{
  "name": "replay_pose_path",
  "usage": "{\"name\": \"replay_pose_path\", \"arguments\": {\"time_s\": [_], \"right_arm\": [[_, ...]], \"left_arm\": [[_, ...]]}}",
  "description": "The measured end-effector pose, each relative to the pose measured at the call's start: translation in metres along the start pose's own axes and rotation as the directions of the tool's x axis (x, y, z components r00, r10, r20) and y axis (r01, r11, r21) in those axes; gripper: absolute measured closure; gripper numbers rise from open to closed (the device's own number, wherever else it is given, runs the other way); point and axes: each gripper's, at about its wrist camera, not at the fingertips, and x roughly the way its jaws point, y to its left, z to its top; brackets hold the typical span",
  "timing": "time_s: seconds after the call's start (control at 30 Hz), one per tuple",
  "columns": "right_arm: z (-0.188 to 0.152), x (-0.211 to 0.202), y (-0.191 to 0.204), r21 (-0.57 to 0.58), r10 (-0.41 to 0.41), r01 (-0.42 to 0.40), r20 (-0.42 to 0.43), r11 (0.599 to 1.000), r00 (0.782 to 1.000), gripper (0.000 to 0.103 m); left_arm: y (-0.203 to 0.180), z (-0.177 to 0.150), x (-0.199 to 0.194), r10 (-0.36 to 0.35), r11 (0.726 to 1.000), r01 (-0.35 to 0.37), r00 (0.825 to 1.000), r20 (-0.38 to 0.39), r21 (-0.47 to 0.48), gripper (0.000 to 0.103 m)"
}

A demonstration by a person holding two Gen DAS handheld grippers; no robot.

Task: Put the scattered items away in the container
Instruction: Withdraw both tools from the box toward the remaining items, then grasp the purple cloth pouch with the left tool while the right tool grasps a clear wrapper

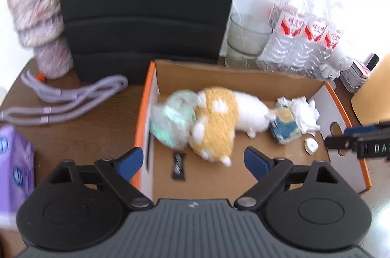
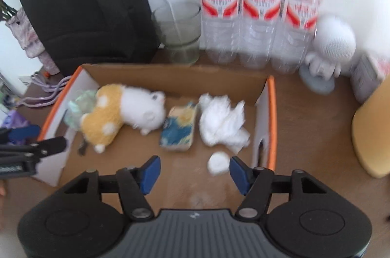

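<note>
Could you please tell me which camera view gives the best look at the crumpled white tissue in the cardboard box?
The right wrist view: the crumpled white tissue lies near the frame's middle, whole and large, beside the blue and yellow packet. In the left wrist view the tissue is smaller, off to the right, partly behind that packet.

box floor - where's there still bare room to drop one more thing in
The cardboard box has bare floor along its near edge, in front of the blue packet and left of the small white round piece. The back row is crowded: green bag, plush toy, packet and crumpled tissue side by side.
</note>
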Motion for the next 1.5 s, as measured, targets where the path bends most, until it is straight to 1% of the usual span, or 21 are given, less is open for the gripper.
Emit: {"name": "replay_pose_path", "arguments": {"time_s": [0.1, 0.17, 0.23, 0.3, 0.33, 0.4, 0.47, 0.53, 0.6, 0.7, 0.8, 0.87, 0.9, 0.97, 1.0, 1.03, 1.1, 1.13, 1.2, 1.33, 1.5], "right_arm": [[-0.023, -0.02, 0.004, 0.038, -0.011, 0.01, 0.032, 0.999, 0.999, 0.042], [-0.039, -0.038, 0.006, 0.029, -0.034, 0.032, 0.077, 0.999, 0.996, 0.041], [-0.055, -0.059, 0.011, 0.013, -0.065, 0.064, 0.145, 0.998, 0.987, 0.041], [-0.074, -0.084, 0.022, -0.023, -0.091, 0.1, 0.256, 0.995, 0.962, 0.039], [-0.085, -0.097, 0.028, -0.049, -0.086, 0.109, 0.334, 0.993, 0.939, 0.036], [-0.112, -0.118, 0.042, -0.088, -0.067, 0.125, 0.484, 0.988, 0.872, 0.019], [-0.136, -0.13, 0.051, -0.113, -0.04, 0.128, 0.576, 0.985, 0.816, 0.015], [-0.151, -0.134, 0.056, -0.125, -0.03, 0.131, 0.601, 0.983, 0.799, 0.015], [-0.164, -0.136, 0.061, -0.118, -0.037, 0.14, 0.618, 0.983, 0.785, 0.015], [-0.183, -0.143, 0.064, -0.108, -0.04, 0.14, 0.639, 0.984, 0.768, 0.015], [-0.215, -0.151, 0.061, -0.066, -0.059, 0.136, 0.659, 0.988, 0.75, 0.015], [-0.251, -0.154, 0.057, -0.031, -0.087, 0.14, 0.648, 0.99, 0.757, 0.015], [-0.272, -0.155, 0.055, -0.009, -0.102, 0.14, 0.639, 0.99, 0.763, 0.015], [-0.317, -0.155, 0.053, 0.014, -0.107, 0.126, 0.621, 0.992, 0.776, 0.015], [-0.338, -0.154, 0.053, 0.019, -0.104, 0.117, 0.615, 0.993, 0.782, 0.015], [-0.359, -0.151, 0.052, 0.03, -0.102, 0.105, 0.607, 0.994, 0.788, 0.015], [-0.383, -0.143, 0.052, 0.007, -0.061, 0.07, 0.57, 0.998, 0.82, 0.016], [-0.386, -0.137, 0.055, -0.028, -0.037, 0.063, 0.549, 0.998, 0.835, 0.018], [-0.38, -0.126, 0.062, -0.073, -0.023, 0.073, 0.532, 0.995, 0.846, 0.029], [-0.332, -0.092, 0.077, -0.123, 0.027, 0.041, 0.507, 0.992, 0.862, 0.03], [-0.264, -0.043, 0.096, -0.191, 0.093, -0.009, 0.439, 0.982, 0.894, 0.052]], "left_arm": [[-0.016, -0.015, -0.021, 0.018, 1.0, -0.018, 1.0, 0.025, 0.008, 0.007], [-0.026, -0.027, -0.044, 0.045, 0.998, -0.048, 0.995, 0.091, 0.038, 0.004], [-0.034, -0.043, -0.07, 0.054, 0.996, -0.067, 0.98, 0.19, 0.063, 0.001], [-0.04, -0.063, -0.095, 0.054, 0.994, -0.08, 0.951, 0.304, 0.072, 0.0], [-0.041, -0.075, -0.108, 0.048, 0.994, -0.08, 0.927, 0.372, 0.071, 0.0], [-0.044, -0.1, -0.129, 0.02, 0.994, -0.07, 0.865, 0.501, 0.081, 0.0], [-0.047, -0.121, -0.143, -0.004, 0.994, -0.062, 0.814, 0.58, 0.093, 0.0], [-0.049, -0.136, -0.153, -0.026, 0.993, -0.05, 0.789, 0.613, 0.106, 0.0], [-0.051, -0.146, -0.161, -0.041, 0.993, -0.037, 0.782, 0.622, 0.112, 0.0], [-0.049, -0.158, -0.171, -0.037, 0.994, -0.035, 0.78, 0.625, 0.102, 0.0], [-0.043, -0.187, -0.178, 0.023, 0.993, -0.091, 0.779, 0.627, 0.076, 0.0], [-0.038, -0.225, -0.179, 0.054, 0.99, -0.122, 0.784, 0.618, 0.069, 0.0], [-0.036, -0.244, -0.176, 0.052, 0.99, -0.122, 0.796, 0.603, 0.075, 0.0], [-0.03, -0.282, -0.171, 0.048, 0.989, -0.117, 0.84, 0.54, 0.094, 0.0], [-0.026, -0.3, -0.171, 0.047, 0.989, -0.112, 0.853, 0.519, 0.094, 0.0], [-0.022, -0.318, -0.172, 0.052, 0.991, -0.108, 0.861, 0.506, 0.082, 0.0], [-0.012, -0.344, -0.173, 0.059, 0.994, -0.098, 0.873, 0.485, 0.055, 0.0], [-0.006, -0.349, -0.172, 0.071, 0.994, -0.101, 0.881, 0.467, 0.039, 0.0], [0.007, -0.345, -0.17, 0.102, 0.993, -0.114, 0.898, 0.428, 0.001, 0.0], [0.024, -0.323, -0.167, 0.138, 0.99, -0.13, 0.884, 0.447, -0.05, 0.0], [0.023, -0.303, -0.148, 0.107, 0.994, -0.102, 0.904, 0.414, -0.034, 0.0]]}}
